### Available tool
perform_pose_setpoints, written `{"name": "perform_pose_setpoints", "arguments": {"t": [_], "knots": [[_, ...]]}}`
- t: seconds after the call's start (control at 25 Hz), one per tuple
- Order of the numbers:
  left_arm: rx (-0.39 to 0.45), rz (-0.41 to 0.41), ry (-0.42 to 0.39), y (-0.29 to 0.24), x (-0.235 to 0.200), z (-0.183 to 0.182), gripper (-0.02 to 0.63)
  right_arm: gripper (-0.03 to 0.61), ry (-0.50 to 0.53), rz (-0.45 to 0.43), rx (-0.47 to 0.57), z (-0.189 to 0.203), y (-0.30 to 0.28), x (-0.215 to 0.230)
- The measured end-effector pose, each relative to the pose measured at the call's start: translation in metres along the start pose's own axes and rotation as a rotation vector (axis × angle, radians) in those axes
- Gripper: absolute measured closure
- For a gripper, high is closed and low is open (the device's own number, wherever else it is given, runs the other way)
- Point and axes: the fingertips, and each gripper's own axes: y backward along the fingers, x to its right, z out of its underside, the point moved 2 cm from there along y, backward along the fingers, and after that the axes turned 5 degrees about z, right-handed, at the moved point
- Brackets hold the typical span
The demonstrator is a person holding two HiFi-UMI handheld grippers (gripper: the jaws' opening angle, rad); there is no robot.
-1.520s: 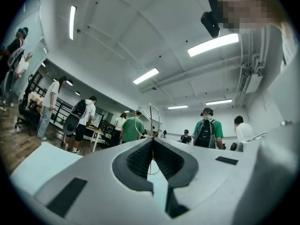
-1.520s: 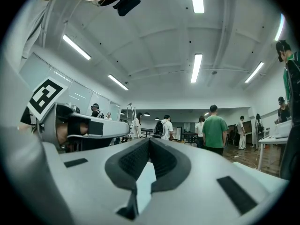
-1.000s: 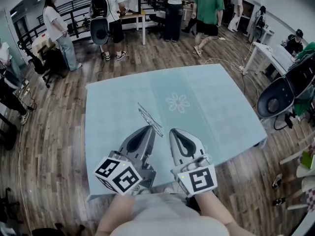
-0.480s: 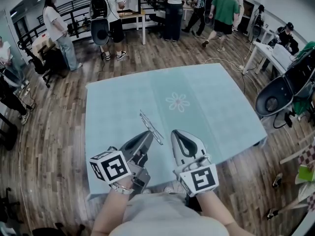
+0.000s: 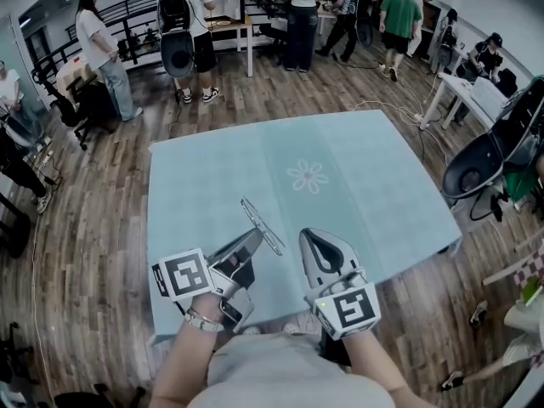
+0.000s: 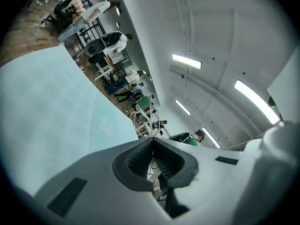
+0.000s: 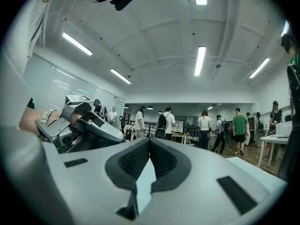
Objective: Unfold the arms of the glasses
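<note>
The glasses (image 5: 262, 224) are a thin wire frame, held just above the near part of the pale blue tablecloth (image 5: 195, 185). My left gripper (image 5: 255, 237) is shut on them, and in the left gripper view the glasses (image 6: 147, 121) stick out past the meeting tips of the left gripper (image 6: 152, 138). My right gripper (image 5: 308, 238) sits just right of the glasses, shut and holding nothing. In the right gripper view the right gripper (image 7: 149, 139) has its pads together, with the left gripper (image 7: 89, 125) close on its left.
A flower print (image 5: 307, 177) marks the cloth's middle. The table's near edge lies under my arms. A black chair (image 5: 476, 172) and a white desk (image 5: 472, 92) stand to the right, and several people stand on the wooden floor beyond.
My left gripper has rolled, turning its marker cube, and has sunk a little with the glasses. The right gripper has come down slightly.
</note>
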Motion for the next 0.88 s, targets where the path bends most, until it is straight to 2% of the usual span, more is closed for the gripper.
{"name": "perform_pose_setpoints", "arguments": {"t": [0.2, 0.32, 0.52, 0.56, 0.6, 0.68, 0.88], "knots": [[-0.031, 0.006, 0.051, -0.002, -0.004, -0.003, 0.603, 0.571, 0.028, -0.057, -0.038, 0.008, -0.003, -0.002], [-0.028, 0.041, 0.102, -0.004, -0.001, -0.002, 0.603, 0.571, 0.064, -0.105, -0.082, 0.02, -0.001, -0.004], [-0.026, 0.063, 0.135, -0.005, 0.004, -0.003, 0.603, 0.563, 0.019, -0.189, -0.146, 0.034, -0.001, -0.008], [-0.025, 0.066, 0.137, -0.005, 0.004, -0.004, 0.603, 0.518, 0.018, -0.211, -0.161, 0.038, -0.001, -0.01], [-0.024, 0.066, 0.139, -0.006, 0.004, -0.005, 0.603, 0.445, 0.022, -0.23, -0.178, 0.042, -0.002, -0.012], [-0.023, 0.064, 0.14, -0.006, 0.003, -0.007, 0.603, 0.416, 0.045, -0.25, -0.213, 0.049, -0.004, -0.016], [-0.019, 0.062, 0.145, -0.008, 0.003, -0.014, 0.603, 0.456, 0.082, -0.255, -0.237, 0.055, -0.011, -0.02]]}}
